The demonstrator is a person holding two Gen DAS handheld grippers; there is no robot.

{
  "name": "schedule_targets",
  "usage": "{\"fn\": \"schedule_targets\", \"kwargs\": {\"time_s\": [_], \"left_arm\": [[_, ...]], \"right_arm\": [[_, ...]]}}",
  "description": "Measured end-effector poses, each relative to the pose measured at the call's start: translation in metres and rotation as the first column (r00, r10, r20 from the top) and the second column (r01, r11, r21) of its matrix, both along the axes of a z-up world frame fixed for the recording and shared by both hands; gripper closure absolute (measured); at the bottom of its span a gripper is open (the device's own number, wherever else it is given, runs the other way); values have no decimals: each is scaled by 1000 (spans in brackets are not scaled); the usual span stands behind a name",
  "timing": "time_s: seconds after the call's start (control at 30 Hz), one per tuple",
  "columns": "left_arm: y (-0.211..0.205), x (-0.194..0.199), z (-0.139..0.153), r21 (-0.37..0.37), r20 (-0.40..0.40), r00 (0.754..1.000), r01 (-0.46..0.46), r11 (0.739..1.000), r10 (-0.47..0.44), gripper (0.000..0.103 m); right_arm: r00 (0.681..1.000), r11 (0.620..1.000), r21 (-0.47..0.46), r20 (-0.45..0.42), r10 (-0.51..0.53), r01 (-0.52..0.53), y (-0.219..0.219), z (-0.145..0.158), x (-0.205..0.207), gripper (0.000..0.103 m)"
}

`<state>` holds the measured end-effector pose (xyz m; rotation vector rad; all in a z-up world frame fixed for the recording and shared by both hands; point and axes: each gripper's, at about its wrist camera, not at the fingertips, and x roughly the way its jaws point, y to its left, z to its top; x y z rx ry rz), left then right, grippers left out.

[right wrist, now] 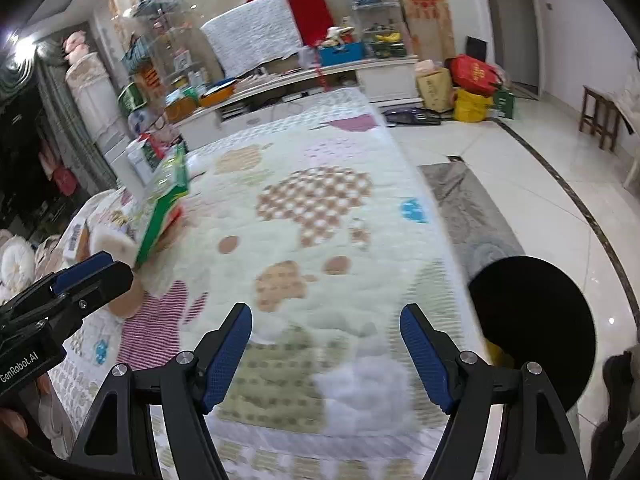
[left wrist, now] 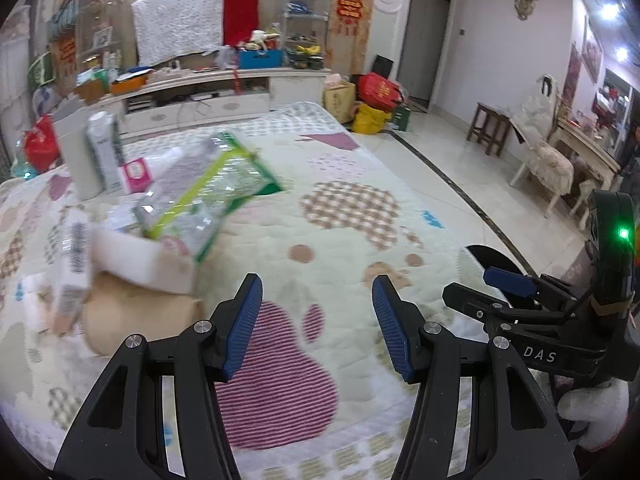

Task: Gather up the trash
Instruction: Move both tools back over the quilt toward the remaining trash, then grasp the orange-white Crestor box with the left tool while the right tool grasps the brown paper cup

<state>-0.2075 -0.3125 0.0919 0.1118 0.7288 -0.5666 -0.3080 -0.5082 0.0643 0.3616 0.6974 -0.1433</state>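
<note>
Quilt (left wrist: pixel 344 240) under apparently empty tongs (left wrist: pixel 318 326).

The left gripper (left wrist: pixel 318 328) points forward and down, its blue pads (left wrist: pixel 242 328) parted with nothing between them. The right gripper (right wrist: pixel 326 356) tilts down likewise, jaws wider and empty. Each appears at the edge of the other's view, side by side; a hand (right wrist: pixel 12 420), perhaps, shows low behind the left one.

Packaging litter (left wrist: pixel 200 196) is piled along the quilt's (left wrist: pixel 340 240) left edge, with cartons (left wrist: pixel 102 152) behind it toward the far-left corner. A bin (right wrist: pixel 532 328) stands beside the near-right corner.
</note>
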Motion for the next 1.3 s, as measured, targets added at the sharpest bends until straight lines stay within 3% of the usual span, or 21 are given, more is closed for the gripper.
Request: {"fn": "schedule_targets", "kwargs": {"time_s": [0.5,0.67,0.87,0.93,1.07,1.2,1.3], "left_arm": [[121,16,3,-21,-17,985,-172,985,172,47],[164,49,20,-85,-16,960,-279,957,279,47],[177,109,26,-104,-48,937,-348,932,345,47],[173,128,20,-101,-82,941,-336,937,328,47],[165,140,5,-130,-197,961,-221,967,193,47],[162,103,-7,-104,-235,972,-47,993,21,47],[171,78,-16,-56,-249,968,-30,998,16,47]], "right_arm": [[987,987,-7,-18,158,-158,66,-1,46,25],[981,981,-4,-22,193,-194,81,-1,57,25],[975,975,-19,-29,222,-223,98,4,65,25],[973,973,-24,-31,230,-231,102,5,68,25],[969,969,-32,-35,244,-246,108,7,72,25],[968,968,-25,-38,248,-249,108,4,76,25],[966,967,-6,-47,255,-256,109,-2,79,24]]}}
